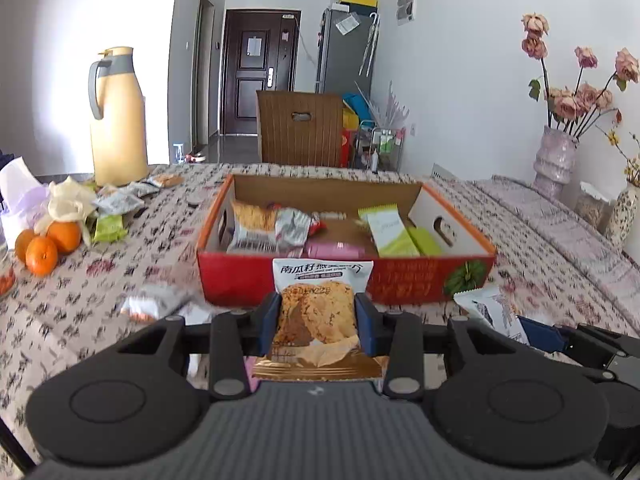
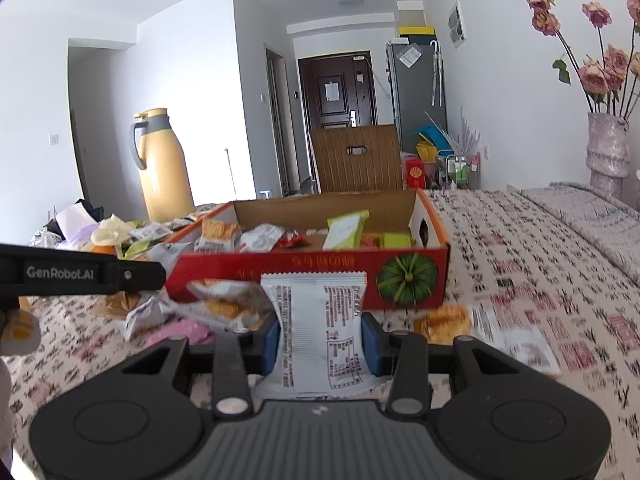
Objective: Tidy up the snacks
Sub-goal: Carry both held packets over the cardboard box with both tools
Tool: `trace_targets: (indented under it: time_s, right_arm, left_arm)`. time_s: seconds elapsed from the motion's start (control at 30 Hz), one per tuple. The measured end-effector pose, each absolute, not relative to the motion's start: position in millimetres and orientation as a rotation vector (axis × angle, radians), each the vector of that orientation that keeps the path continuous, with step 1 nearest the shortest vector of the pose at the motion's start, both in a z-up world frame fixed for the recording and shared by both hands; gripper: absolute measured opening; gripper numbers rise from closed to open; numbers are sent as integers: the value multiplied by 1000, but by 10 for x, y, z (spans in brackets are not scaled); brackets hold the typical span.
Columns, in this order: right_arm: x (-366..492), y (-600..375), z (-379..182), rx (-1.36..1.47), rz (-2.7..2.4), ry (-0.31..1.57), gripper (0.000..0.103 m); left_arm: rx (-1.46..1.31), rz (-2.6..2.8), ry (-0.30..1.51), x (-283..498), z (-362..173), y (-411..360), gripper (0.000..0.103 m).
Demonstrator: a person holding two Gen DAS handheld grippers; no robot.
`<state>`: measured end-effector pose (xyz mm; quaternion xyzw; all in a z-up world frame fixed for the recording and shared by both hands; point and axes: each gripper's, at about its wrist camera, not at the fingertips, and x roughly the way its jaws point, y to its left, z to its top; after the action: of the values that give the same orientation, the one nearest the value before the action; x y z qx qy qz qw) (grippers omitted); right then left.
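Here the left gripper (image 1: 316,322) is held level above the table (image 1: 80,312), its blue pads pinching a cookie packet (image 1: 318,308) upright, just short of the red box (image 1: 344,280) ahead. The right gripper (image 2: 320,342) is likewise level and clamps a white packet (image 2: 320,328) before the same box (image 2: 312,276). Only the left view shows oranges (image 1: 44,246) far to its left; only the right view shows loose packets (image 2: 208,308) just left of its fingers, and a yellow packet (image 2: 442,322) to the right

Snack packets (image 1: 296,228) in box (image 1: 344,280), thermos (image 1: 118,120) behind left
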<state>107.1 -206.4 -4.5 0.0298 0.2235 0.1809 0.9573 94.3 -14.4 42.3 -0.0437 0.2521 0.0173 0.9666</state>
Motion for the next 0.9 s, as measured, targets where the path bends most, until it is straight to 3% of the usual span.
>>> trace_targets:
  time_s: [0.9]
  right_arm:
    - [2198,-1701,355,49,400,428,40]
  left_arm:
    - [-136,54,477,2050,772,90,40]
